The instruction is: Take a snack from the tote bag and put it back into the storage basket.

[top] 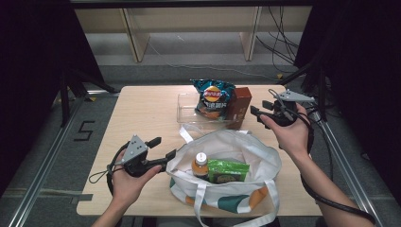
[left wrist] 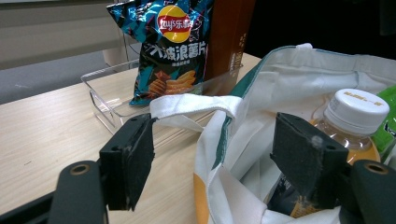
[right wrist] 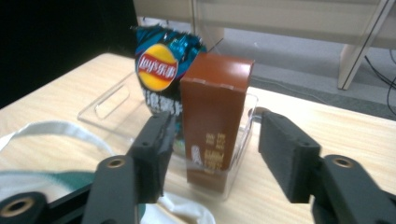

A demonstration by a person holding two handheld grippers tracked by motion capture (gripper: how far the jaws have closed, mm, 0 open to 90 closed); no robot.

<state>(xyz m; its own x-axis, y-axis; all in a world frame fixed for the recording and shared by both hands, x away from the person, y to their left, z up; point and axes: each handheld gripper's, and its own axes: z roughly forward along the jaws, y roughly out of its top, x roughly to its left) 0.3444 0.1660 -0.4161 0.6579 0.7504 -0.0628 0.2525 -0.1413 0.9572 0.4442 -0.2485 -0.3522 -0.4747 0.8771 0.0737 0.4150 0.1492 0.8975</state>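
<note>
- One wooden surface (top: 142,113), carrying everything.
- White bag (top: 246,156) near front edge, bottle (top: 200,163) and green packet (top: 228,171) inside.
- Clear tray (top: 187,111) behind, holding chip bag (top: 213,97) and brown box (top: 240,104), upright.
- Left hand-held gripper (top: 163,147) wide open, straddling bag rim, gripping nothing.
- Right hand-held gripper (top: 259,115) wide open, empty, beside brown box.

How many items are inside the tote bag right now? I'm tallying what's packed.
2: a bottle on the left and a green packet beside it, in the tote bag. More may lie hidden underneath.
</note>
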